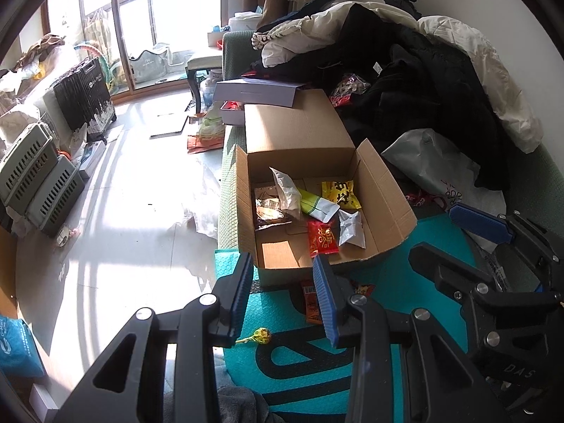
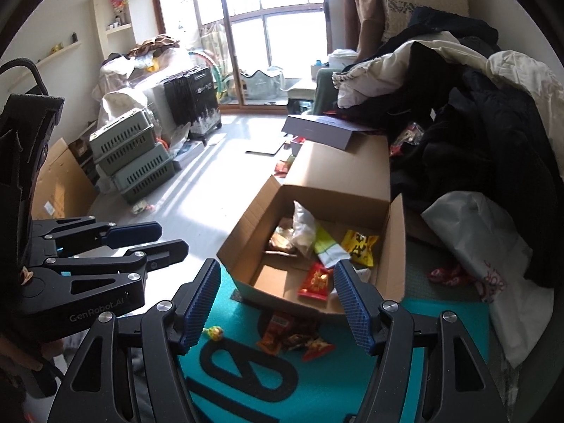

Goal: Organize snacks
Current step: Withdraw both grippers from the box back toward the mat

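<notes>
Both fingers [image 1: 243, 282] [image 2: 349, 296] spread wide, holding nothing, cardboard box [image 1: 384, 190] of snacks [image 1: 322, 236] ahead, lollipop [image 1: 261, 335] on teal mat [image 1: 317, 380]

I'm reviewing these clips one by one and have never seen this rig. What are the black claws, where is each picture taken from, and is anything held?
No robot here: a person holds a two-finger clamp in each hand, each with a fisheye camera looking along its blue-padded fingers. One picture is from the left gripper, the other from the right gripper. Both are open and hold nothing. Ahead stands an open cardboard box with snack packets inside. On the teal mat before it lie a lollipop and loose snack packets.
</notes>
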The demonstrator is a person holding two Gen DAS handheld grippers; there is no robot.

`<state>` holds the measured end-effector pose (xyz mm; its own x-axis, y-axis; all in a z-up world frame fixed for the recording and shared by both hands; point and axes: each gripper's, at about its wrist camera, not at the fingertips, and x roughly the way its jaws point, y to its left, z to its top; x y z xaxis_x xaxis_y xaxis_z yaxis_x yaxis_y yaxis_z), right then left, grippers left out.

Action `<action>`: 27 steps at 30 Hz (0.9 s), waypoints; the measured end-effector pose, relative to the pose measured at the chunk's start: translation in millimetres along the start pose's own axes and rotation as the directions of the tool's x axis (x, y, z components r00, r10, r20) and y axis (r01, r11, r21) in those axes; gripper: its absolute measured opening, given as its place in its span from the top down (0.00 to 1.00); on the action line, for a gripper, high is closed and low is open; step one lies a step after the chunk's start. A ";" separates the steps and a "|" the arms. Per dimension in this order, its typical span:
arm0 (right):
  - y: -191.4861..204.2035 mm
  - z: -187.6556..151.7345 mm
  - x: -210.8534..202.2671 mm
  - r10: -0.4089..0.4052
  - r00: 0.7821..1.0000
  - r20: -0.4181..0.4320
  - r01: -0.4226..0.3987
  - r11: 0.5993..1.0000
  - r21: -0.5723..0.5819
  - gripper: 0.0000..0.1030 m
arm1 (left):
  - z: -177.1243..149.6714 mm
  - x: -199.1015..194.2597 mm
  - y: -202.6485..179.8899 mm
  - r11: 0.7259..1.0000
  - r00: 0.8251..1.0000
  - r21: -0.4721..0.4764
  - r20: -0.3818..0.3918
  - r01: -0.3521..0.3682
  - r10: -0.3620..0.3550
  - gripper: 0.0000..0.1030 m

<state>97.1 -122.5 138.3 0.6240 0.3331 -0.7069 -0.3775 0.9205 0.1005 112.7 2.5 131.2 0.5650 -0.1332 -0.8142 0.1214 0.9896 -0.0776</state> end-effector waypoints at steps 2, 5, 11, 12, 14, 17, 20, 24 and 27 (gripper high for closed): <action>1.7 -8.5 3.5 0.011 1.000 -0.013 -0.010 1.000 0.017 0.35 | -8.4 4.9 3.0 1.000 1.000 -0.007 -0.019 0.003 -0.004 0.67; 2.8 -20.6 10.6 0.015 0.999 -0.035 -0.014 0.999 0.035 0.35 | -21.0 13.9 7.2 1.000 0.999 -0.014 -0.049 0.004 -0.005 0.67; 5.0 -46.7 28.5 0.030 0.995 -0.099 -0.024 0.998 0.064 0.35 | -47.0 32.3 14.9 0.999 0.993 -0.046 -0.112 0.018 -0.023 0.67; 4.7 -50.4 31.6 0.033 0.993 -0.110 -0.026 0.997 0.069 0.35 | -50.8 34.8 15.3 0.999 0.993 -0.047 -0.117 0.017 -0.022 0.67; 5.0 -58.3 37.6 0.039 0.991 -0.126 -0.030 0.997 0.072 0.35 | -58.1 39.5 15.9 0.999 0.992 -0.045 -0.127 0.015 -0.020 0.67; 6.4 -70.1 46.7 0.042 0.988 -0.151 -0.033 0.997 0.065 0.35 | -68.9 46.4 16.3 0.999 0.990 -0.039 -0.143 0.008 -0.013 0.67; 5.3 -80.7 56.8 0.056 0.981 -0.184 -0.041 0.996 0.084 0.35 | -76.8 54.2 18.2 0.999 0.987 -0.052 -0.162 0.005 -0.013 0.67; 3.5 -92.4 68.1 0.067 0.974 -0.214 -0.046 0.994 0.104 0.35 | -85.3 67.3 22.3 0.998 0.981 -0.065 -0.195 -0.014 0.000 0.67; 2.4 -98.8 76.4 0.066 0.971 -0.231 -0.043 0.993 0.106 0.35 | -91.0 77.9 23.4 0.998 0.975 -0.059 -0.223 -0.029 0.015 0.67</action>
<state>76.3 -115.0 15.4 0.4225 0.3373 -0.8413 -0.3294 0.9218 0.2042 85.3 20.3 13.5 0.3705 -0.1030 -0.9231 0.0564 0.9945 -0.0883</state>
